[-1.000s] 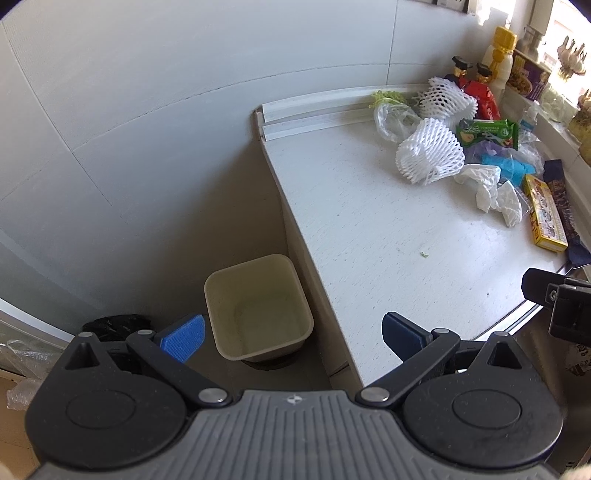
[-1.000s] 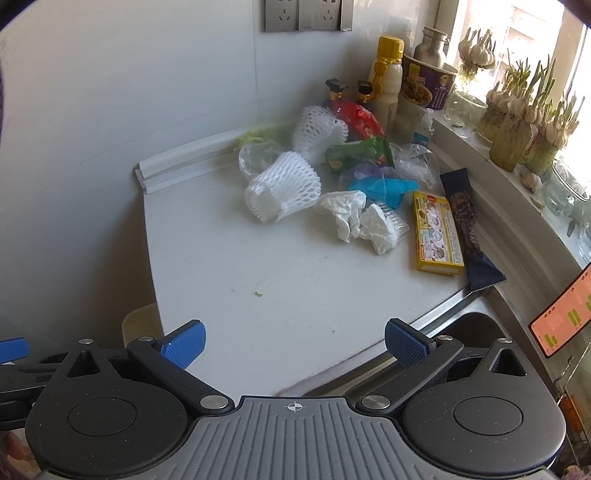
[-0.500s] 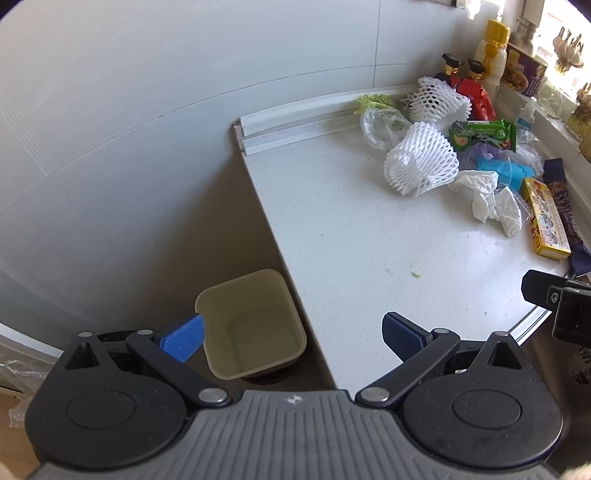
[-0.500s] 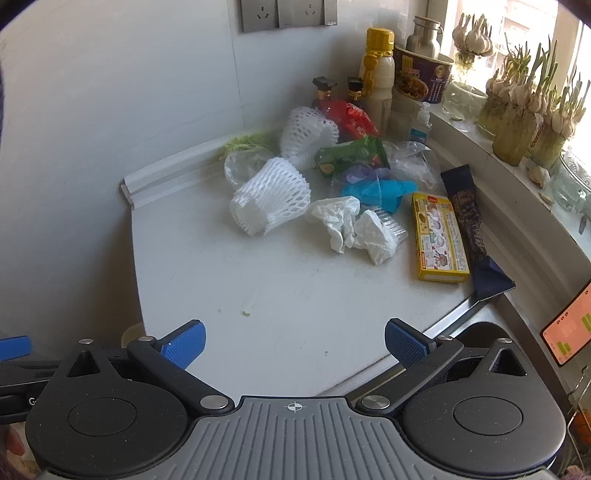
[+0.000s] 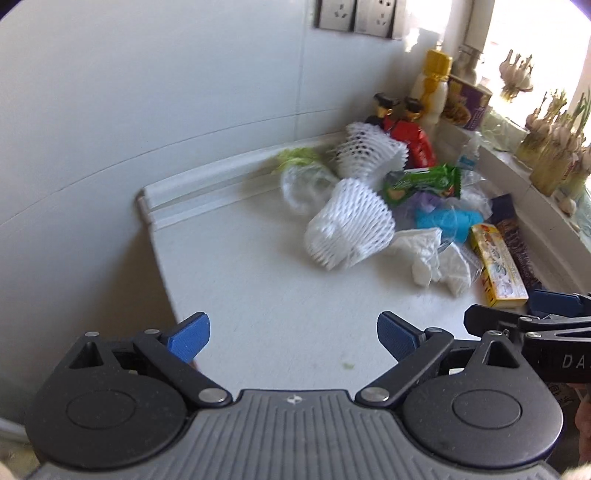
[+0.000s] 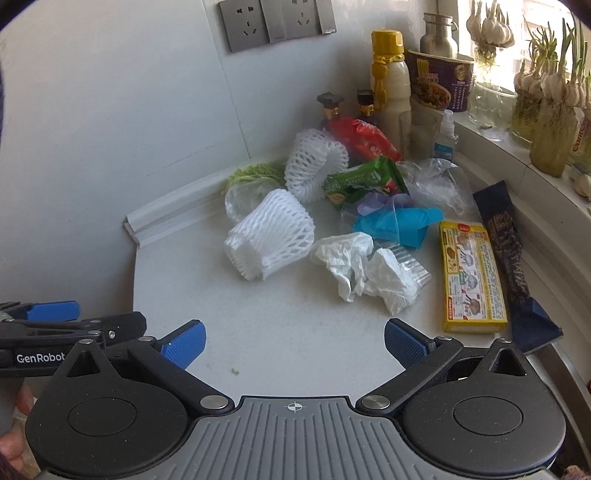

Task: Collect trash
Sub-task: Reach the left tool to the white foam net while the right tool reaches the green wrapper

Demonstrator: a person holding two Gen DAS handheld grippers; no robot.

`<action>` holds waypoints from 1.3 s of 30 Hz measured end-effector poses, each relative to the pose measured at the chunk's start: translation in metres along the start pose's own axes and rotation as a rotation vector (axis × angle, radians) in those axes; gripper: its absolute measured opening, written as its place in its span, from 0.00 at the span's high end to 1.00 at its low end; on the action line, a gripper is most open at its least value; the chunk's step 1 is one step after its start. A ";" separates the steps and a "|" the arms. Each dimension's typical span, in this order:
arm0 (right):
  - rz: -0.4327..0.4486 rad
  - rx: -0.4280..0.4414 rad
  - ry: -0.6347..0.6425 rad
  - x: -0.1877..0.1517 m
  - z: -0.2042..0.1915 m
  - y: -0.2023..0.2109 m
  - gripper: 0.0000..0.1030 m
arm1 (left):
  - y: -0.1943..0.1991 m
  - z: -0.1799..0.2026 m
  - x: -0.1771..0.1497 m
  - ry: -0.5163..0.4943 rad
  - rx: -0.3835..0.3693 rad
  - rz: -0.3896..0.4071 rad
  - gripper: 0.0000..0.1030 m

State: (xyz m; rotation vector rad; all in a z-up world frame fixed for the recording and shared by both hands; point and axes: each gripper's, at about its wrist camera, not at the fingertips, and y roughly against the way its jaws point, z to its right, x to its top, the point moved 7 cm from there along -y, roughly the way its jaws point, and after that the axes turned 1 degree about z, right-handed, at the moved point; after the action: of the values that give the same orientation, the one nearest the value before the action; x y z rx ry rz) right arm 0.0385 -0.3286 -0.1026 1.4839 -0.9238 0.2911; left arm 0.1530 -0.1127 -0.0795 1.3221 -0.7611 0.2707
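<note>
A pile of trash lies at the back of the white counter (image 6: 295, 332): a white foam net (image 6: 271, 234) (image 5: 349, 230), a second foam net (image 6: 314, 162), crumpled white tissue (image 6: 364, 271), a green wrapper (image 6: 364, 179), a blue bag (image 6: 395, 223), a yellow box (image 6: 471, 271) and a dark wrapper (image 6: 508, 254). My left gripper (image 5: 293, 338) is open and empty over the counter's front left. My right gripper (image 6: 293, 341) is open and empty, short of the tissue. Each gripper shows at the edge of the other's view.
Bottles (image 6: 391, 81), a purple noodle cup (image 6: 439, 79) and a steel flask stand in the back corner. Jars of sprouting garlic (image 6: 550, 110) line the window sill on the right. Wall sockets (image 6: 277, 22) sit above. The counter's left edge (image 5: 159, 258) drops off beside the wall.
The left gripper has swung up and right from the floor bin, which has left its view, to the counter. The right gripper has moved closer to the trash pile. Both stay open.
</note>
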 end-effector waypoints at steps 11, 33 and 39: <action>0.088 0.092 -0.033 0.048 0.035 -0.058 0.19 | -0.068 0.018 0.045 0.003 -0.214 0.063 0.12; 0.144 -0.035 0.187 0.121 0.081 -0.150 0.44 | -0.151 0.027 0.075 -0.044 -0.293 0.012 0.44; 0.132 -0.039 0.174 0.121 0.083 -0.157 0.63 | -0.154 0.026 0.074 -0.030 -0.291 -0.002 0.65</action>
State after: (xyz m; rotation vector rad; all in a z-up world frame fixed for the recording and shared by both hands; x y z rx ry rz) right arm 0.1947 -0.4694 -0.1473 1.3413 -0.8833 0.4884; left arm 0.2887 -0.1940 -0.1490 1.0539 -0.7925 0.1323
